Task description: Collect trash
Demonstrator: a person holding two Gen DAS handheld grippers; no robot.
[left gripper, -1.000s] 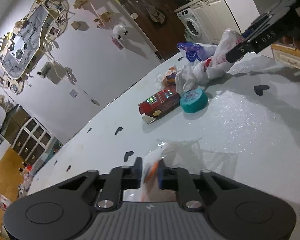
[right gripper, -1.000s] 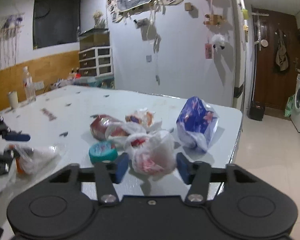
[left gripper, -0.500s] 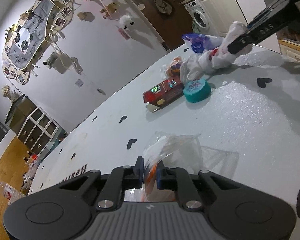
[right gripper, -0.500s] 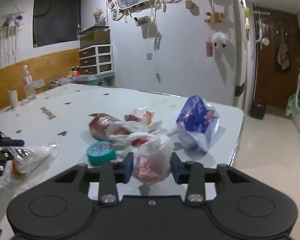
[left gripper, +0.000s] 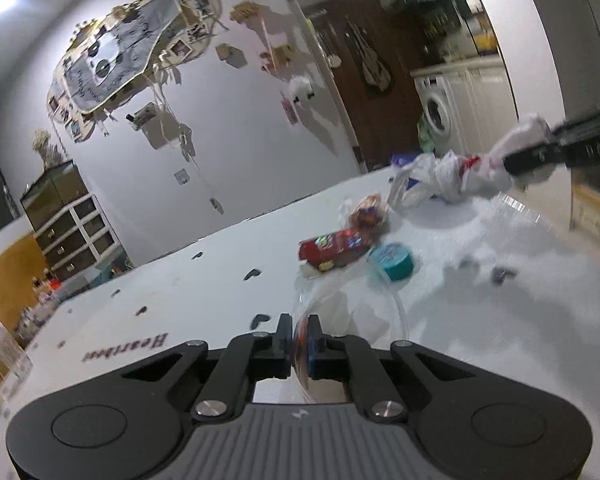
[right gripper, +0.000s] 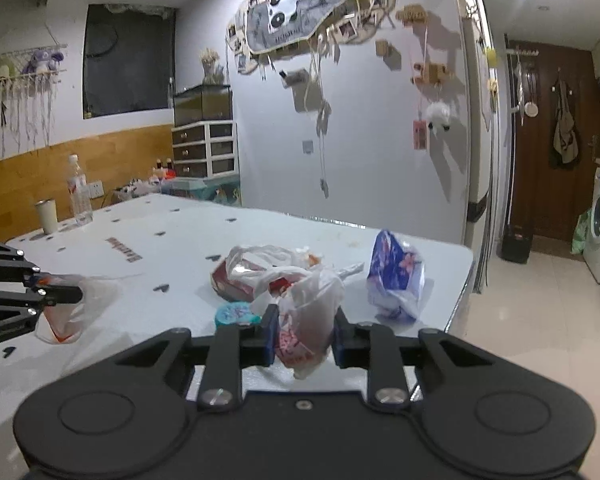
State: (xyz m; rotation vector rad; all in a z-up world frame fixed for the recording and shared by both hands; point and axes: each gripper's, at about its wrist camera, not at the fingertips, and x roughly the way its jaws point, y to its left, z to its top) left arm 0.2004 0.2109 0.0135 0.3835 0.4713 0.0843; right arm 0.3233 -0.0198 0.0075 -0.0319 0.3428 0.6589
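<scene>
My left gripper (left gripper: 300, 340) is shut on a clear plastic bag (left gripper: 352, 312) with orange bits inside, lifted off the white table (left gripper: 180, 292). The same clear bag (right gripper: 66, 308) hangs from the left gripper (right gripper: 76, 294) at the left edge of the right wrist view. My right gripper (right gripper: 302, 328) has its jaws closing on a crumpled white plastic bag (right gripper: 306, 312) with red print, pads pressing its sides. That white bag (left gripper: 472, 172) shows raised at the upper right of the left wrist view, pinched by the right gripper (left gripper: 512, 160).
On the table lie a red snack packet (left gripper: 332, 246), a teal round lid (left gripper: 394, 260), a small orange-wrapped item (left gripper: 366, 216) and a blue-and-white bag (right gripper: 396, 276) near the table's right edge. A water bottle (right gripper: 78, 192) and a cup (right gripper: 47, 216) stand far left.
Both grippers rose with their bags. The right jaws narrowed onto the white bag and lifted it off the table. The left wrist rolled, so the room looks less tilted.
</scene>
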